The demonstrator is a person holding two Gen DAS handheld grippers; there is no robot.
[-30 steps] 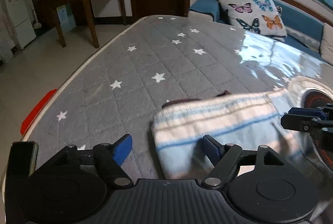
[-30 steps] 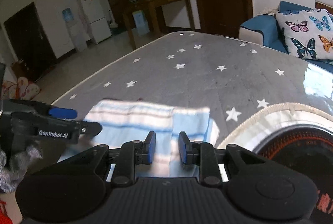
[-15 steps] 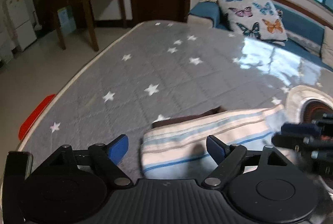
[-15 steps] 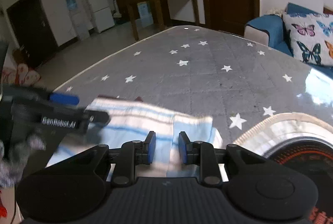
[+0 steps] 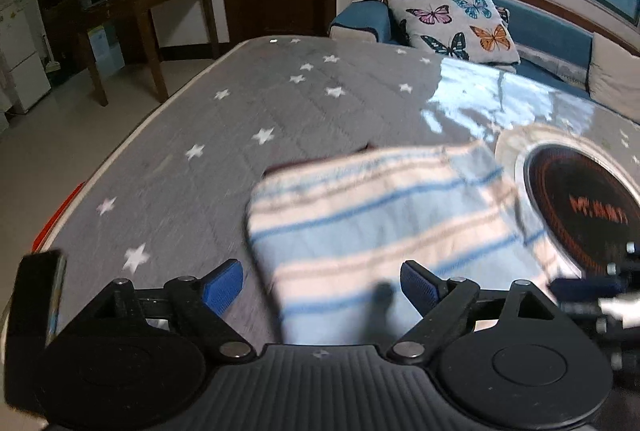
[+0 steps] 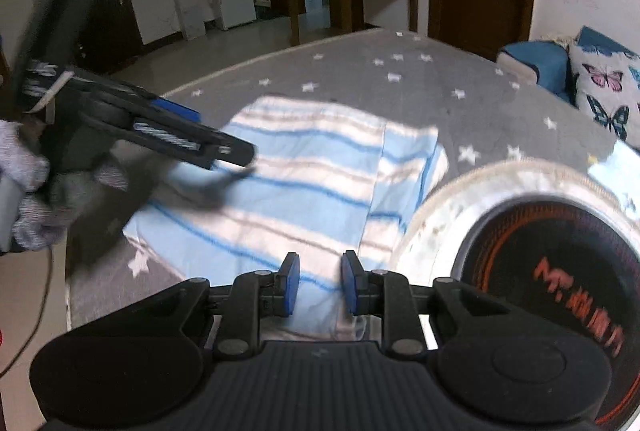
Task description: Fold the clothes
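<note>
While the striped garment (image 5: 384, 227) lies folded flat on the grey star-printed table (image 5: 240, 119), both tools hover over its near edge. The garment is pale blue with white and darker blue stripes; a dark reddish edge shows under its far side in the left wrist view. In the right wrist view a fold line runs down its right part, with a narrower layer (image 6: 408, 175) to the right of that line. The garment's right edge lies just beside, and partly over, a round pale mat (image 6: 448, 203) that carries a black disc with orange lettering (image 6: 560, 271).

The left hand-held gripper (image 5: 322, 285) stands wide, and its jaws are opening. The garment's near left corner lies between the blue pads (image 5: 222, 285), yet neither pad presses on it. In the right wrist view the same tool reaches in from the left above the cloth, held by a gloved hand (image 6: 28, 191).

The right hand-held gripper (image 6: 319, 281) stands narrow, with a small gap between its pads (image 6: 290, 281). The cloth shows through that gap; nothing is clamped.

A sofa (image 5: 552, 31) with a butterfly cushion (image 5: 456, 23) stands beyond the far right side of the table.
</note>
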